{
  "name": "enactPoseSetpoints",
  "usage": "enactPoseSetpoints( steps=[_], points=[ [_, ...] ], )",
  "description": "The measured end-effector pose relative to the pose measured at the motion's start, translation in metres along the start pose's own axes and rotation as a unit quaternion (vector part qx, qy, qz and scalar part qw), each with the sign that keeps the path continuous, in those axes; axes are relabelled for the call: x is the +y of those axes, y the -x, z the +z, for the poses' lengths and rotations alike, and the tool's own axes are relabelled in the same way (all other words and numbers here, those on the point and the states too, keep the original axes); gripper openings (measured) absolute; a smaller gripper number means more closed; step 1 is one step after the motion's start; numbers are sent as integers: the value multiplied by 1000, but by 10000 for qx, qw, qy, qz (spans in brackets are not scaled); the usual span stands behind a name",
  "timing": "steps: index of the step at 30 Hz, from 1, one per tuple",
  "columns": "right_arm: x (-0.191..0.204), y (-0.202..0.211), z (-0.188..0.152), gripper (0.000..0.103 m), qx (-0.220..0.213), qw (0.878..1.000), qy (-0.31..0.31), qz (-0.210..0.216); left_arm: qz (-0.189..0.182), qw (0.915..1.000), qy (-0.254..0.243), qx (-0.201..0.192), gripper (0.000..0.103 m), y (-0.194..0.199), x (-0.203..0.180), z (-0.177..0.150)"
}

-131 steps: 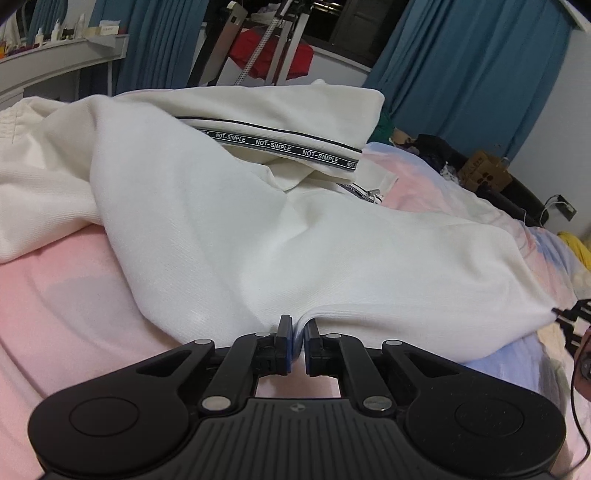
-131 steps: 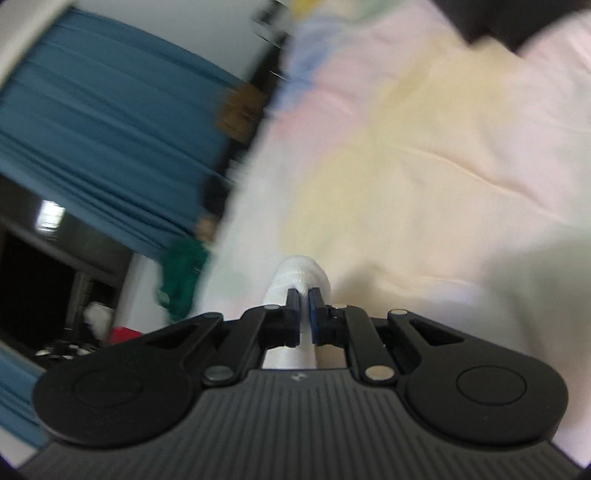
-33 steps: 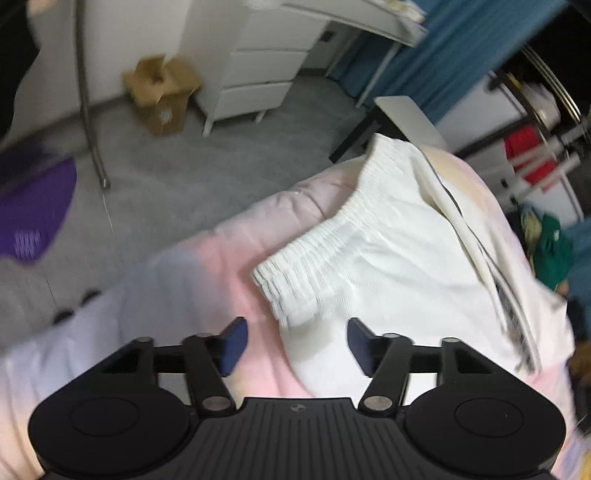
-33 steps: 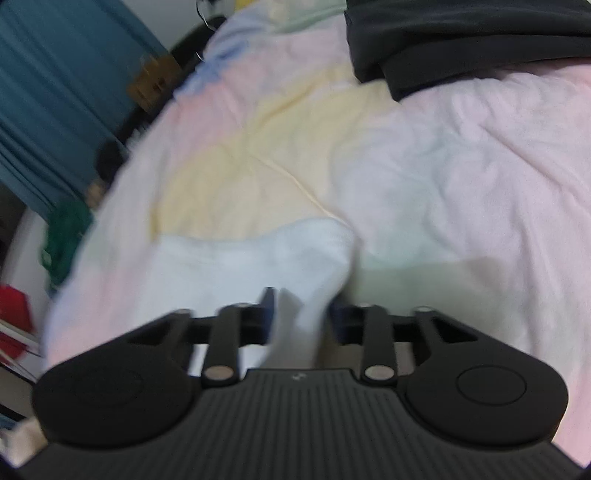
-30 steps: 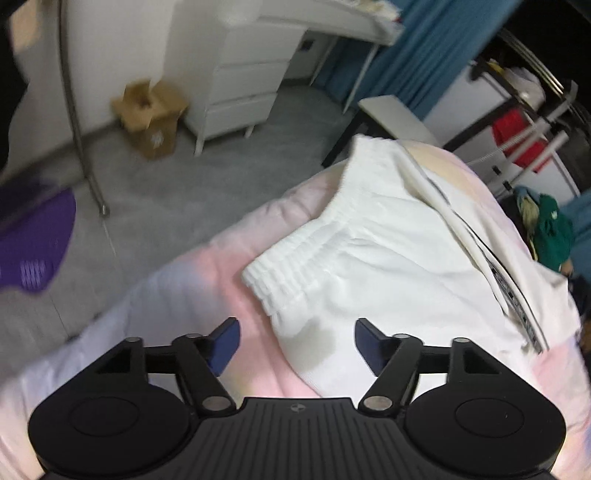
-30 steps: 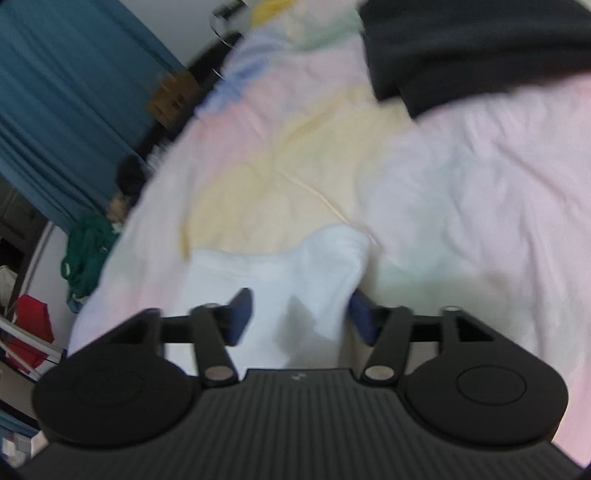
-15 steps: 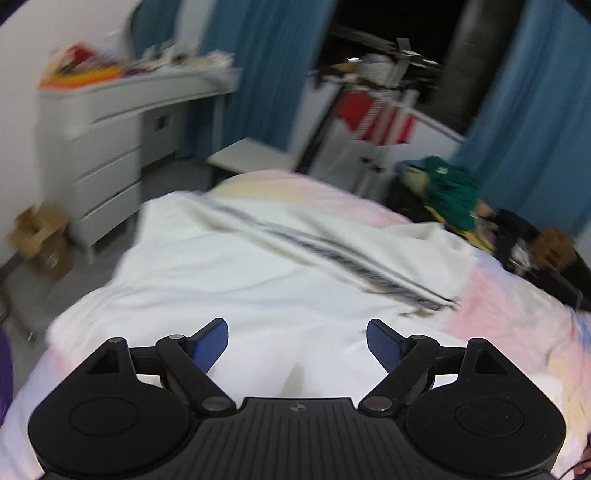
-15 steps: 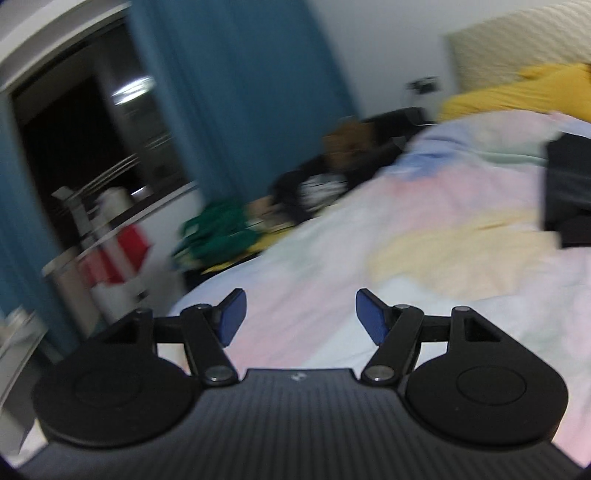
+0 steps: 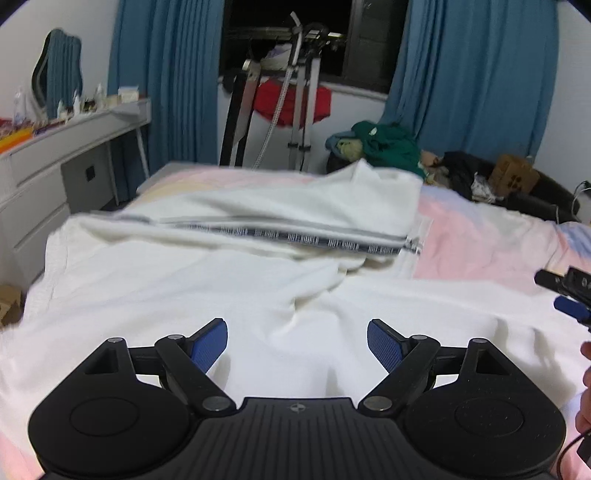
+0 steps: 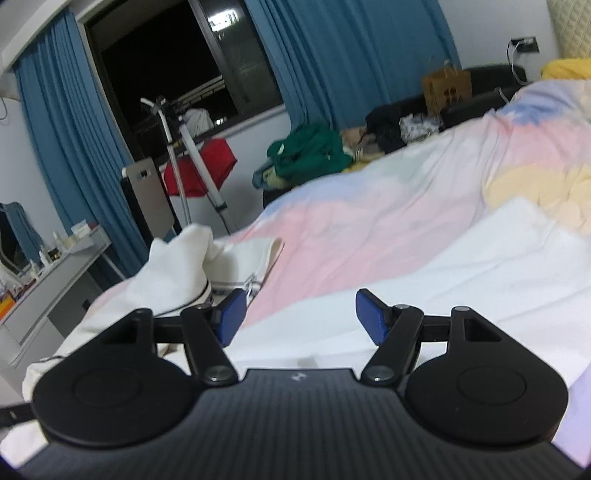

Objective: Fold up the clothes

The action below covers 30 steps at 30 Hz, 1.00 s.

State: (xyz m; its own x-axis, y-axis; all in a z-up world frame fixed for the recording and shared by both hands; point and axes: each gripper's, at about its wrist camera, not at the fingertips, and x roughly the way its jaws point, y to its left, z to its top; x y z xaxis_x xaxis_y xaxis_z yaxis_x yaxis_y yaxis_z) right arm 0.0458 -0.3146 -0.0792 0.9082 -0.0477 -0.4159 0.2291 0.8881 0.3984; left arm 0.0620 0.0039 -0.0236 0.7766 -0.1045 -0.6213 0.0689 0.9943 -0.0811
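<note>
Blue curtains (image 9: 476,74) are hanging on both sides of a dark window (image 9: 314,33). A metal drying rack (image 9: 299,92) is standing before the window beyond the foot edge of the bed (image 9: 480,236), carrying a red cloth (image 9: 295,103). A green garment (image 9: 388,147) is lying heaped beyond the far edge of the bed, with dark clothes (image 9: 465,170) and a cardboard box (image 9: 513,177) beside it. Along the left wall, small bottles (image 9: 77,103) are crowding the top of a white dresser (image 9: 48,155), a mirror (image 9: 55,70) leaning behind them. A yellow pillow (image 10: 569,68) is showing at the head edge of the bed.
</note>
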Motion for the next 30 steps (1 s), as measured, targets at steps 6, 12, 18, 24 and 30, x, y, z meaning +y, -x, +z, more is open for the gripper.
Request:
enactPoseSetpoints(
  steps=[6, 12, 18, 24, 30],
  points=[
    [9, -10, -23, 68, 191, 9992, 285, 200, -32, 10000, -56, -49, 84, -2, -2, -12],
    [13, -11, -36, 68, 514, 9975, 351, 330, -148, 9998, 29, -140, 84, 4, 0, -17],
    [20, -21, -34, 68, 745, 9958, 235, 485, 128, 9983, -133, -549, 85, 18, 10, -16],
    [45, -45, -27, 68, 1027, 9929, 272, 542, 228, 9982, 344, -445, 85, 21, 49, -10],
    [68, -97, -13, 68, 1206, 9913, -115, 514, 417, 9931, 1029, -370, 86, 13, 100, 5]
  ],
)
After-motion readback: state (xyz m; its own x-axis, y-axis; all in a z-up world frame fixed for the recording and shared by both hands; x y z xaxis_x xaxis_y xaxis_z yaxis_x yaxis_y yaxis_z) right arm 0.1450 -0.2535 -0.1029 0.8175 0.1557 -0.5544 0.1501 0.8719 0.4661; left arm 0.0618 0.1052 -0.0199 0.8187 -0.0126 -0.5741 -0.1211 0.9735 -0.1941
